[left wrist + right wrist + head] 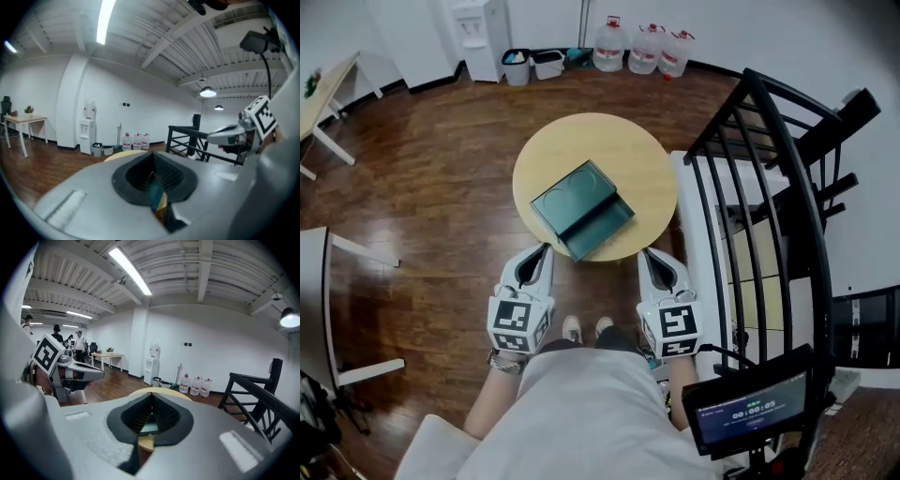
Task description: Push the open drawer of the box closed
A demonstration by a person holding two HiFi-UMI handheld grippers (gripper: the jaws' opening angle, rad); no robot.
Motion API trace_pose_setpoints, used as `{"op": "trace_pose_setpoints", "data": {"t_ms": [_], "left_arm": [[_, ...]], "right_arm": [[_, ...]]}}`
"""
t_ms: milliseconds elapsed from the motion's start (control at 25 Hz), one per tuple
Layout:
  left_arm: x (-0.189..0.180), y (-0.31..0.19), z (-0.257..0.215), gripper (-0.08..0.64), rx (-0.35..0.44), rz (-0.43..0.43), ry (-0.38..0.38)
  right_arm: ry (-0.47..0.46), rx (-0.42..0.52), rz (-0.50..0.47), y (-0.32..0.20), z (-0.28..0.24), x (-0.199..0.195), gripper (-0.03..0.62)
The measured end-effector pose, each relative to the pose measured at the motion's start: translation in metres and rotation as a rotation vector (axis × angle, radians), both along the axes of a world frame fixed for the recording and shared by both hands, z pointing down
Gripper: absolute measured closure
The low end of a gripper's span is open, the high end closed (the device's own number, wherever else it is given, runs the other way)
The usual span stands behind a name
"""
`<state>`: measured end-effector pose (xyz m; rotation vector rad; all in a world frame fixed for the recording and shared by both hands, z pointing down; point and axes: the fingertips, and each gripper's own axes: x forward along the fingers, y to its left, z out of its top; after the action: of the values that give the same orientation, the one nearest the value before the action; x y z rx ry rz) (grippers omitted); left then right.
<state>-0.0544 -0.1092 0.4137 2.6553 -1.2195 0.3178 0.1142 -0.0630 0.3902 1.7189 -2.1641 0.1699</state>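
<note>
Standing at a round table on wood flooring, you are facing the teal box, drawer sticking out, holding left gripper and right gripper clenched.

Black railing crowds right of round table; floor open at left.

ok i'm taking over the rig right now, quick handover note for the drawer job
Left gripper: shut, empty, at the round table's near edge, left of the box.
Right gripper: shut, empty, at the near edge, right of the box.
Box: teal, on the table, its drawer pulled out toward the near right.
Done: nothing yet; neither gripper touches the drawer.
Left: probably push the drawer front in until flush.
</note>
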Motion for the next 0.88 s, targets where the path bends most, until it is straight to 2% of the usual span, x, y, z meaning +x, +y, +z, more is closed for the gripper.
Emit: {"op": "trace_pose_setpoints", "data": {"t_ms": [120, 240, 320, 440, 600, 880], "left_arm": [[-0.009, -0.004, 0.009, 0.553, -0.019, 0.005, -0.013], [-0.013, -0.012, 0.018, 0.49, -0.033, -0.012, -0.024], [-0.013, -0.017, 0.027, 0.48, -0.059, -0.021, -0.026], [-0.009, -0.03, 0.044, 0.472, -0.114, -0.027, -0.038], [0.0, -0.047, 0.06, 0.404, -0.16, -0.021, -0.052], [-0.003, -0.064, 0.101, 0.402, -0.286, -0.106, -0.078]], "right_arm": [[0.011, -0.025, 0.016, 0.0, 0.008, -0.001, 0.589], [0.029, -0.052, 0.003, -0.002, 0.018, 0.0, 0.587], [0.039, -0.072, -0.011, -0.006, 0.027, 0.002, 0.5], [0.064, -0.112, -0.02, -0.017, 0.046, 0.009, 0.477], [0.087, -0.213, -0.048, -0.03, 0.086, 0.017, 0.436], [0.076, -0.388, -0.136, -0.038, 0.16, 0.014, 0.423]]}}
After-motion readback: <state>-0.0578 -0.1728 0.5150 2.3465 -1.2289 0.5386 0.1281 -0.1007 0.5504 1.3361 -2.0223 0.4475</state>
